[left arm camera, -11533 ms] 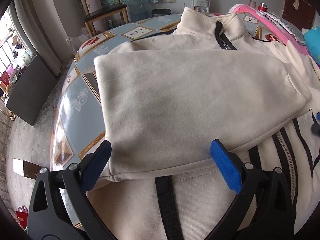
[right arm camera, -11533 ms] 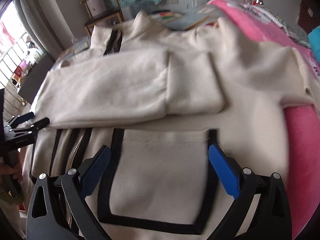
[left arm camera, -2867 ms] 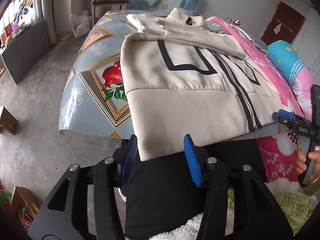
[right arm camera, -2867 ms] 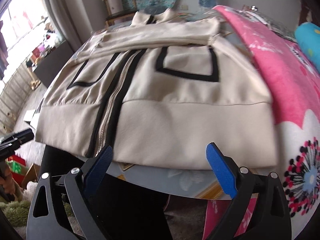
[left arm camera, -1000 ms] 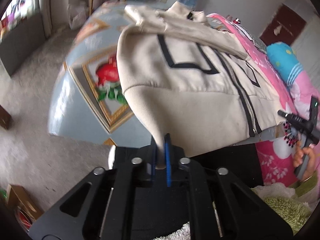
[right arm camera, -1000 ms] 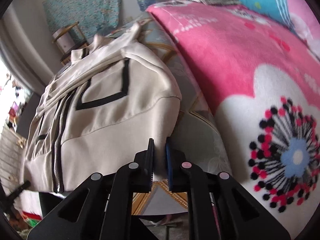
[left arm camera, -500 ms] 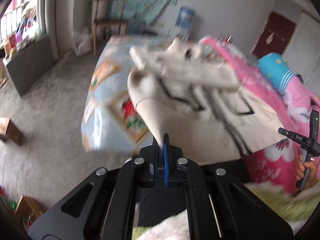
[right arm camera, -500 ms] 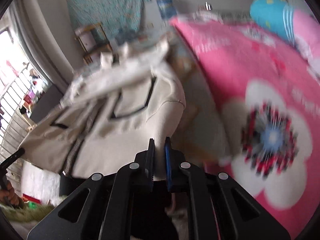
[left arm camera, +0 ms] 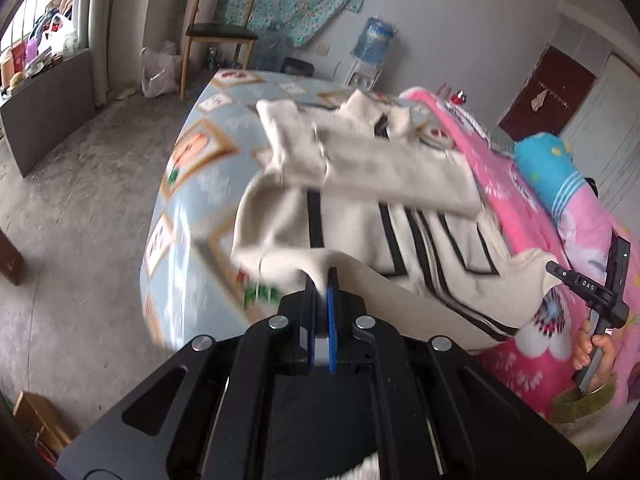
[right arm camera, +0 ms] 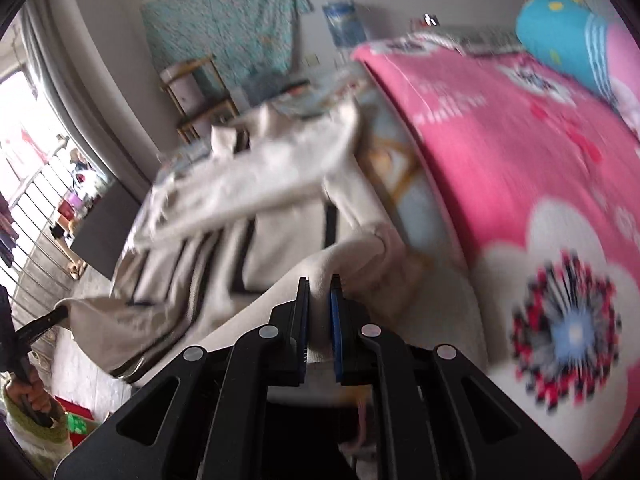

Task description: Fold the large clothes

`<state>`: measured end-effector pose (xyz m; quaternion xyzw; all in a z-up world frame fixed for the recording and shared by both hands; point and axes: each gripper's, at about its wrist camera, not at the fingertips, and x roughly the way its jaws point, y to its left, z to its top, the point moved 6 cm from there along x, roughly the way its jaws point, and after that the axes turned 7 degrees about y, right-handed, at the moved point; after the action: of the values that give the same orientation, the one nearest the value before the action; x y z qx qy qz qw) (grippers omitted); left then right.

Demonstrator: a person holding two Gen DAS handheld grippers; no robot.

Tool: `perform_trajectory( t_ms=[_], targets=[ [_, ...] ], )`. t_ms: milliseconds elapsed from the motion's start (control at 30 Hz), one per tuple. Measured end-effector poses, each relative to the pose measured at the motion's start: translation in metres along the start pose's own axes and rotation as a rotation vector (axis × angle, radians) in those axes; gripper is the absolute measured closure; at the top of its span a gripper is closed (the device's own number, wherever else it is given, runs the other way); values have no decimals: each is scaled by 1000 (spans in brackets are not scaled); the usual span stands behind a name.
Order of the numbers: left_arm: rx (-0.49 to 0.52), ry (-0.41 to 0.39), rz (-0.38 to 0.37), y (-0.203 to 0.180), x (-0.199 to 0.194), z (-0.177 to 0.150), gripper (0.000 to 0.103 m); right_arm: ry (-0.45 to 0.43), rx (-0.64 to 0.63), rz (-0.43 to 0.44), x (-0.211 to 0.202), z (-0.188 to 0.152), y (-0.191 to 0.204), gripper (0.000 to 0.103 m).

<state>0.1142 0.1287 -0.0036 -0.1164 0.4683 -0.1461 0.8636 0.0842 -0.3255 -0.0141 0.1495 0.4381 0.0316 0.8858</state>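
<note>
On right tool point(left arm camera: 554, 270), "DAS", jacket point(left arm camera: 400, 168) clamped

The cream jacket point(left arm camera: 360, 168) is lying across the tabletop point(left arm camera: 188, 168), its lifted hem stretching between the left claw point(left arm camera: 321, 280) and the right claw point(right arm camera: 319, 284), both clamped on its corners, so the hem is blocking the near edge. On the left, a bare strip of tabletop is staying open beside the jacket, with open concrete floor point(left arm camera: 80, 240) beyond. On the right, the pink blanket point(right arm camera: 520, 152) is crowding close alongside, leaving only a narrow patterned gap. A wooden chair point(left arm camera: 218, 32) and a water bottle point(left arm camera: 374, 42) are standing past the far end, well apart from the jacket.
</note>
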Motion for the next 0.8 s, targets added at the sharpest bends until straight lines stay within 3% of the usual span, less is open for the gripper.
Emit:
perform_trajectory(
  t_ms=[167,233,300,333,367,400,500,600,667,733,800],
  targets=[
    [1,11,33,8,37,55,98,-14,1,2,45,59,6,93],
    [-2,31,74,19,63,75,93,15,45,-14,75,75,-1,91],
    [-18,56,116,31,85,85,82,79,88,-49,112,82,-17,69],
    [-30,51,145,37,88,88,69,95,101,-54,119,82,-21,62],
    [-49,38,166,43,90,91,66,107,136,-52,125,80,-29,53],
    [-67,27,158,48,88,91,65,102,150,-40,123,78,-33,51],
    [-88,9,120,55,76,82,62,61,168,-36,102,65,-43,37],
    [-81,27,95,54,62,55,61,57,192,-40,85,44,-57,35],
    [-92,60,52,52,61,35,56,96,238,-8,82,25,-65,35],
    [-130,103,14,52,66,16,44,127,275,27,83,10,-68,35],
    [-164,133,-2,53,76,2,43,146,293,48,87,0,-68,35]
  ],
)
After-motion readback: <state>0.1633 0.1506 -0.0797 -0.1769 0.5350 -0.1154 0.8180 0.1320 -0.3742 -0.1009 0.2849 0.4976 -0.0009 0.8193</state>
